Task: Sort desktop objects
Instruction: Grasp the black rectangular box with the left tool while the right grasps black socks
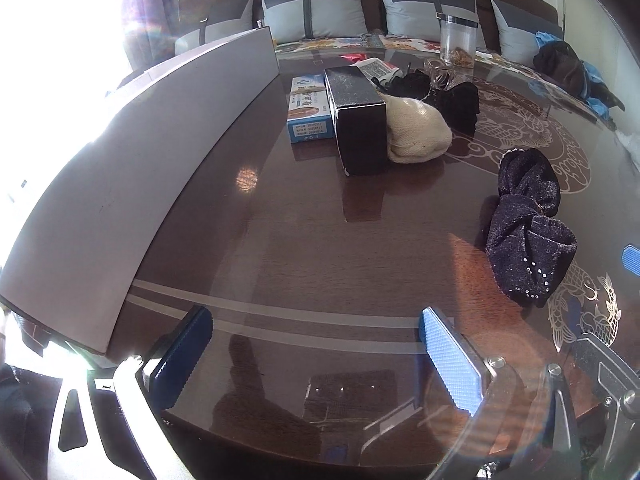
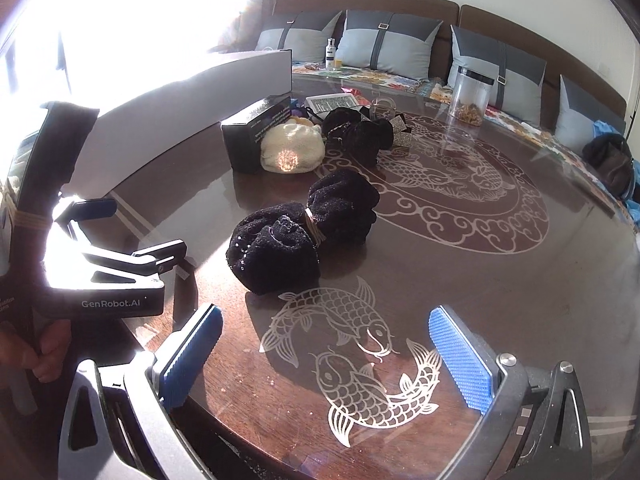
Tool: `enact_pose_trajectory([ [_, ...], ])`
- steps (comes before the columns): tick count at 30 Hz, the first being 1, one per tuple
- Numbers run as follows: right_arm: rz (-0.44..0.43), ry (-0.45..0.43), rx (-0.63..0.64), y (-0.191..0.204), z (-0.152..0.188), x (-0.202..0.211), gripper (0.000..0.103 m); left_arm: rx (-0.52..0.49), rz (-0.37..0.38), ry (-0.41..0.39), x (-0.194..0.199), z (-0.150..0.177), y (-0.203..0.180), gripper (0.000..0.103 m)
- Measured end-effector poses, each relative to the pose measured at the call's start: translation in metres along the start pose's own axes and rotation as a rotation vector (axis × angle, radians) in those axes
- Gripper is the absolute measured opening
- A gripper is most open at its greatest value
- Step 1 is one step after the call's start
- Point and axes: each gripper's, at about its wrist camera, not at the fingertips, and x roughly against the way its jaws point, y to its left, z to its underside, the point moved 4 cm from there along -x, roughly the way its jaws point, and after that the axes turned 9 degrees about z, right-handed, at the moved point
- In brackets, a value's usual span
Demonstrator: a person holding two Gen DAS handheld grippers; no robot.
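right claw (image 2: 324, 360) spread, empty | black sparkly knit bundle (image 2: 304, 228) at its 12 o'clock, long axis 7-to-1 | left claw (image 1: 316, 360) spread too, bundle at 2

"GenRobot.AI" stands in pale letters on the left hand-held gripper (image 2: 86, 210), left of frame. Print on the blue-white box (image 1: 310, 110) and black box (image 2: 256, 136) is too small to read.

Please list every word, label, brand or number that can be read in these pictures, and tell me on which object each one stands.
"GenRobot.AI": white letters on the body of the left gripper, seen in the right wrist view.
Blue and white box: Chinese characters and small digits on its end label, too blurred to read.
Black box: small white print on its side, too small to read.
White printed pack behind the dark cloth items: lines of text, unreadable.
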Motion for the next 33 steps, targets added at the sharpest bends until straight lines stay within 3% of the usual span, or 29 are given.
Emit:
enact_pose_trajectory([
  [13,0.007,0.044,-0.076,-0.010,0.003,-0.002,0.103,0.035,0.076,0.008,-0.008,-0.002,0.005,0.103],
  [18,-0.029,0.060,-0.128,-0.016,0.002,-0.005,0.103,0.054,0.113,0.019,-0.011,-0.001,0.010,0.103],
  [26,-0.109,0.112,-0.338,-0.013,-0.041,-0.038,0.103,0.030,0.132,0.033,-0.011,0.000,0.012,0.103],
  [33,0.010,0.188,-0.176,0.015,-0.049,-0.072,0.103,0.022,0.136,0.037,-0.012,0.001,0.013,0.103],
])
